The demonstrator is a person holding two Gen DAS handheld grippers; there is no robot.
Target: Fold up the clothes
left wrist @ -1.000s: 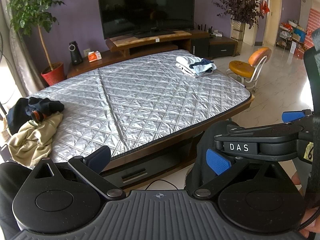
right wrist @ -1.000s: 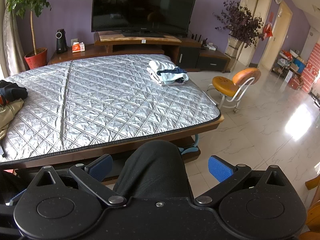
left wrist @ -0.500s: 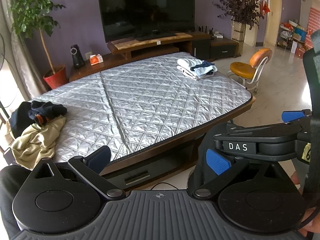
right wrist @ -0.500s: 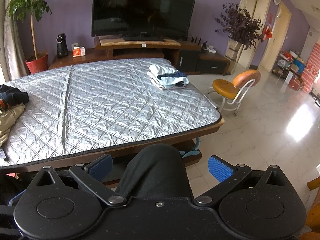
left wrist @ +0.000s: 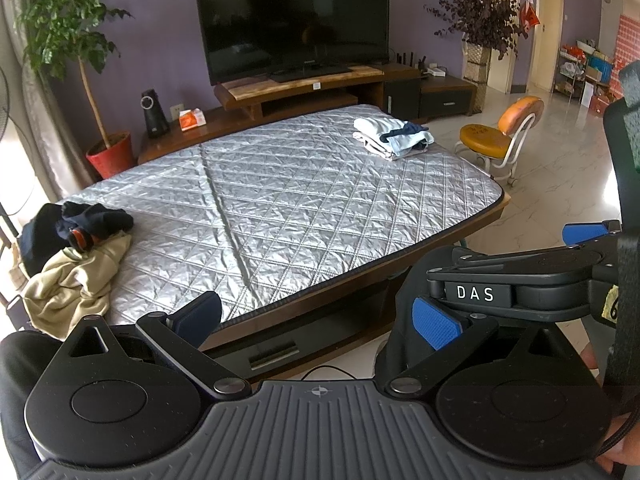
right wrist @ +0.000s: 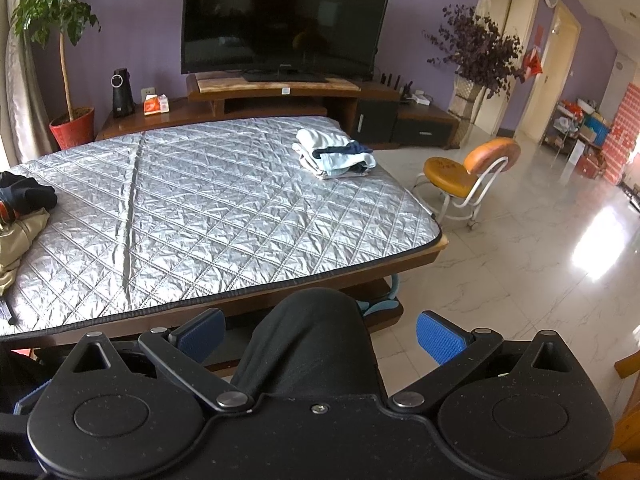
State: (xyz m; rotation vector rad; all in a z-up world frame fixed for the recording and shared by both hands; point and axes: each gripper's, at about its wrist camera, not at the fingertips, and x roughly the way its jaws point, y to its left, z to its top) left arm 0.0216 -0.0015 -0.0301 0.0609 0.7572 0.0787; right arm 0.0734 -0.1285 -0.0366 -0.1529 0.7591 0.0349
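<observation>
A heap of unfolded clothes, a beige garment [left wrist: 76,276] under a dark one [left wrist: 92,220], lies at the left edge of the quilted silver table [left wrist: 280,196]. The same heap [right wrist: 20,208] shows at the left of the right wrist view. A stack of folded pale clothes [left wrist: 392,136] [right wrist: 334,154] rests at the far right corner. My left gripper [left wrist: 318,320] is open, held short of the table's near edge. My right gripper [right wrist: 320,336] is open too, above a person's dark-trousered knee [right wrist: 308,340]. It appears from the side [left wrist: 520,276] in the left wrist view.
Behind the table stand a TV [left wrist: 292,16] on a wooden console, a potted tree [left wrist: 72,40] in a red pot and a dark speaker [left wrist: 151,112]. An orange chair [left wrist: 500,136] stands on the tiled floor at the right.
Both views have drifted slightly, so the table and clothes sit a little further right and lower in the frames. Both grippers stay open and hold nothing.
</observation>
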